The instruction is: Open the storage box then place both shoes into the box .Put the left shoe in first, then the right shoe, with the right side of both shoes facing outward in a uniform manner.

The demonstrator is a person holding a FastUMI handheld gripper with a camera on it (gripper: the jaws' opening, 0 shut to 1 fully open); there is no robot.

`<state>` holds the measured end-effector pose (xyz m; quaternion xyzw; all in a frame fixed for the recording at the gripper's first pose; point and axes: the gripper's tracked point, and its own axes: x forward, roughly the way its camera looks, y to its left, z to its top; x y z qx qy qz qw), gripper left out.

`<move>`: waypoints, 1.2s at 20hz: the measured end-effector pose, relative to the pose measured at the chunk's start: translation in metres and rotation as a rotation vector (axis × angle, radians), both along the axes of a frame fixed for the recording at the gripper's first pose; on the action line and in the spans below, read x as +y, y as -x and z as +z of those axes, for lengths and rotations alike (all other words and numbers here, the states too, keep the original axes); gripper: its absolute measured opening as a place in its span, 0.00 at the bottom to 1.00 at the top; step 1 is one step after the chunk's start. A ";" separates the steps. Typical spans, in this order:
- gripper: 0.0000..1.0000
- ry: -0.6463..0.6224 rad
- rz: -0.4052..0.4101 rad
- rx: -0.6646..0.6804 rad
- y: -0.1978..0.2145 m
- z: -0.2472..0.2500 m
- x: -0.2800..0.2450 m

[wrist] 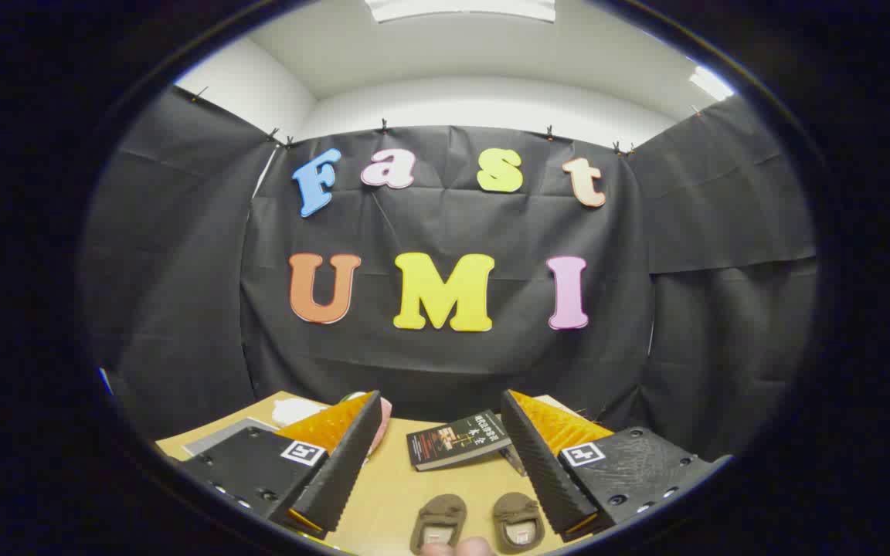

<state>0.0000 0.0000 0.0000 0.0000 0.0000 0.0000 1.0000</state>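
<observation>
The tool (pixel 441 471) is seen with its two fingers spread wide, nothing held between them. Each finger (pixel 341 463) is a black wedge with a ribbed inner pad and an orange textured outer face, mounted on a flat black plate carrying one small square black-and-white marker.

Two small brown soft slipper-like shoes (pixel 477 522) are counted, lying side by side and close together on the surface between the fingers, near their base, openings turned up; a pale label is seen inside each. Two pale fingertips (pixel 456 548) of a person are seen just below the shoes.

One dark-covered paperback book (pixel 456 440) lies flat beyond the shoes, between the fingertips. A pink and white rounded object (pixel 381 421) is partly hidden behind the left finger; what it is cannot be told. A flat grey sheet-like item (pixel 221 436) lies outside the left finger.

The surface (pixel 391 494) is a smooth light tan board. The booth is walled with creased black cloth (pixel 445 363) clipped along its top edge, under a white ceiling with bright light panels (pixel 460 8).
</observation>
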 end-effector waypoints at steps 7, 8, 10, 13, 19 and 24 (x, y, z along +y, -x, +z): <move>0.95 0.005 0.006 0.024 0.004 -0.008 0.004; 0.95 -0.001 0.008 0.026 0.004 -0.007 0.005; 0.95 -0.007 0.012 0.030 0.003 -0.008 0.010; 0.95 -0.015 0.026 0.043 0.003 -0.012 0.019; 0.95 -0.034 0.044 0.064 0.002 -0.020 0.035; 0.95 -0.074 0.084 0.112 0.000 -0.042 0.056</move>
